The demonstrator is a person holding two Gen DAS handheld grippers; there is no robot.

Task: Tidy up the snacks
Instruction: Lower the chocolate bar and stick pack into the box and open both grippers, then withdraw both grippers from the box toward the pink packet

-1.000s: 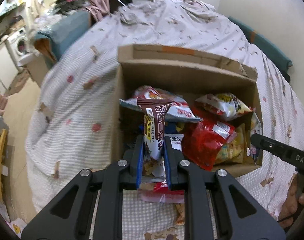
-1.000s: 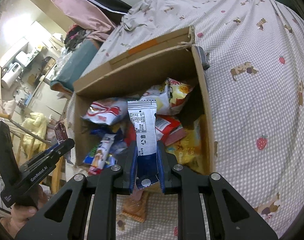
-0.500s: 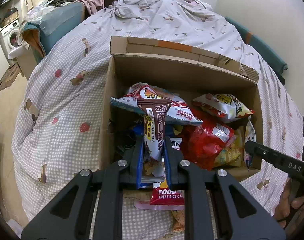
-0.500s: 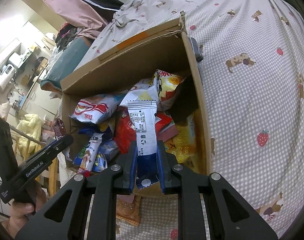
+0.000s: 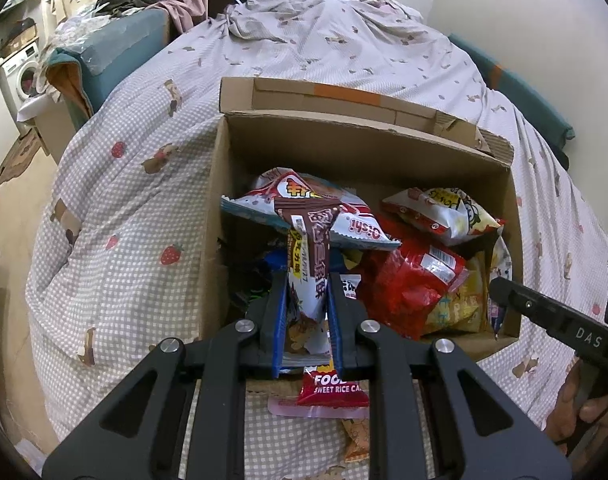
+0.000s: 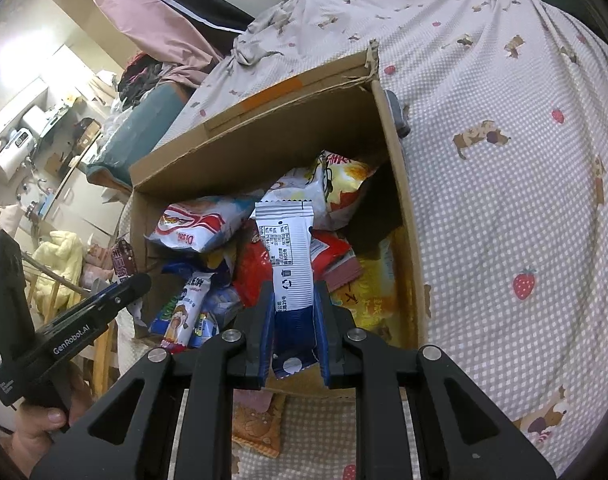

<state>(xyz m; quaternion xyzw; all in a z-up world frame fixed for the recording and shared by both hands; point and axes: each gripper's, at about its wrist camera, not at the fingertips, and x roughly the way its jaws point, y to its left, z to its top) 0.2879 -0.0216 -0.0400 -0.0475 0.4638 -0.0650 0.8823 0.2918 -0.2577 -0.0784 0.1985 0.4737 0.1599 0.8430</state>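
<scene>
An open cardboard box (image 5: 355,152) (image 6: 264,144) sits on the bed, filled with several snack bags. My left gripper (image 5: 305,280) is shut on a brown and white snack pack (image 5: 307,256), held upright over the box's near left part. My right gripper (image 6: 292,288) is shut on a white and blue snack pack (image 6: 288,252), held upright over the box's near edge. The left gripper also shows at the left of the right wrist view (image 6: 104,300). The right gripper's finger shows at the right of the left wrist view (image 5: 543,312).
The box rests on a checked bedspread (image 5: 124,200) (image 6: 503,200). A red rice cake pack (image 5: 331,388) and an orange pack (image 6: 256,428) lie on the bed in front of the box. A teal sofa arm (image 5: 112,48) and washing machine (image 5: 22,76) stand at the left.
Both grippers have moved closer to the box with their packs still held. The box looks larger and nearer in both views.
</scene>
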